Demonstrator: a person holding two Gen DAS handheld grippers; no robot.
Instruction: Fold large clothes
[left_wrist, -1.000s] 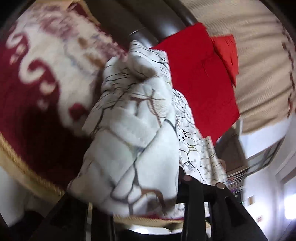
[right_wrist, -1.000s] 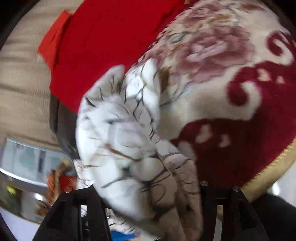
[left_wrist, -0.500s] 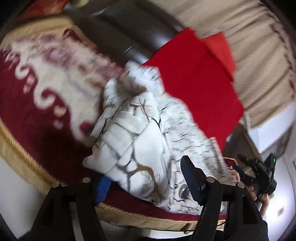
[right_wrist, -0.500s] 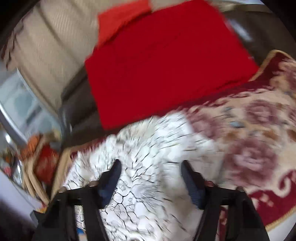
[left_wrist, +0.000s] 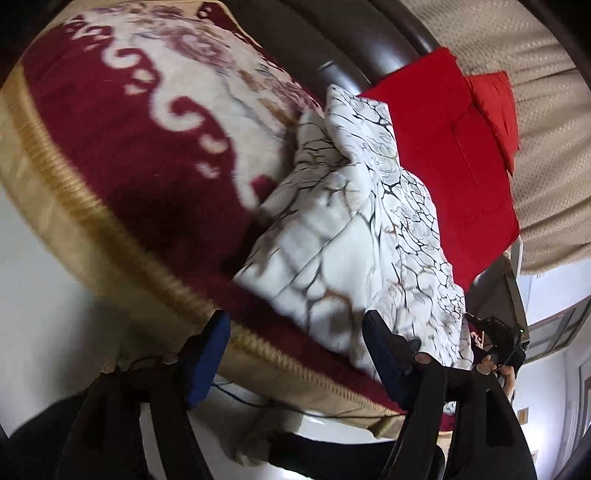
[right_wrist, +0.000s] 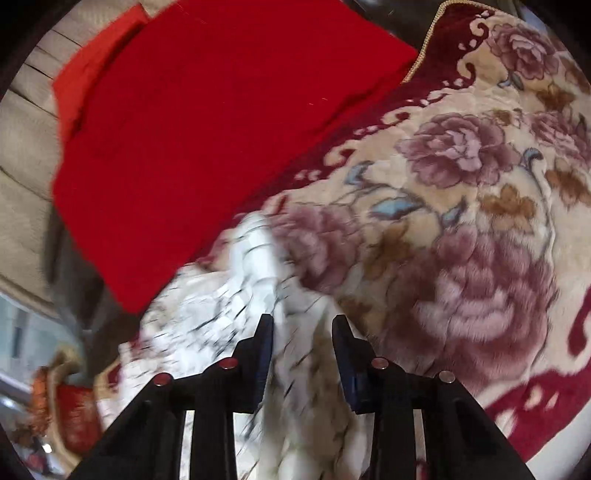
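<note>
The white garment (left_wrist: 354, 236) with dark crackle lines lies bunched on a floral blanket (left_wrist: 122, 122), near the blanket's gold-trimmed front edge (left_wrist: 110, 236). In the left wrist view that edge curves across the lower half, and below it is pale open floor. Behind the garment a red cloth (left_wrist: 454, 158) spreads flat up to a dark rounded frame, with a beige curtain (left_wrist: 546, 122) beyond. To the left of the garment, the blanket is bare and wide.

Count: one white garment, one floral blanket, one large red cloth with a smaller red piece (left_wrist: 495, 99) at its far corner, two tools.

The left tool (left_wrist: 295, 354) is spread wide, its blue pads either side of the blanket edge and the garment's near hem, pressing on neither. A second ago it was bunched full of white fabric; its jaws have just been opening and the cloth now lies free in front of it.

The right tool (right_wrist: 303, 350) has its jaws partly apart, with blurred white garment (right_wrist: 236, 314) between and under them; they have just been closing, and I cannot tell whether the pads press the fabric. Earlier this view was filled by lifted cloth; now the garment lies low and the blanket's roses (right_wrist: 461, 266) show clearly.
</note>
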